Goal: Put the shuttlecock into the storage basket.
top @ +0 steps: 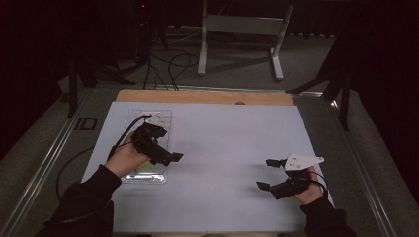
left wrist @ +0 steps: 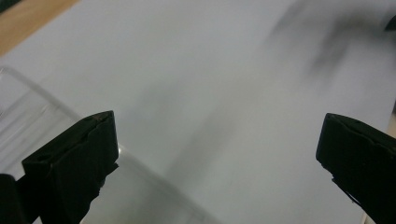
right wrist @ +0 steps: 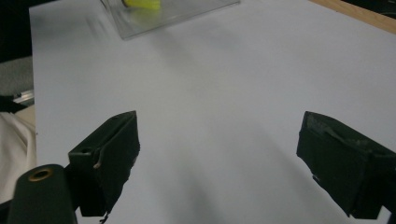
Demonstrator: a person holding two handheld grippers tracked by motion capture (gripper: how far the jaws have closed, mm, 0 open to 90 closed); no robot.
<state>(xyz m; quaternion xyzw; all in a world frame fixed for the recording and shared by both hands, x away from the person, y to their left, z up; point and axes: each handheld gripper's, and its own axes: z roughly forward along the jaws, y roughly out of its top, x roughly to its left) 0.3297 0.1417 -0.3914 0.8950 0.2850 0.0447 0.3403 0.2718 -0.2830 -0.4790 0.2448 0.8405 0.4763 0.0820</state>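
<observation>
A clear plastic tray (top: 129,118) lies at the left of the white sheet (top: 222,138), with something yellow (top: 146,167) in its near end. A hand holds my left gripper (top: 170,144) just over the tray's right side, jaws wide apart and nothing between them. In the left gripper view the gripper (left wrist: 219,135) faces bare sheet, with the tray's edge (left wrist: 46,107) at lower left. My right gripper (top: 265,174) is held low at the sheet's near right, open and empty. The right gripper view has that gripper (right wrist: 219,135) pointing across the sheet toward the tray (right wrist: 187,11) and the yellow thing (right wrist: 142,3).
The sheet covers a wooden table whose far edge (top: 205,96) is bare. Beyond it, a white stand (top: 242,24) and cables (top: 168,64) sit on the floor. Metal rails (top: 49,163) run along both sides of the table.
</observation>
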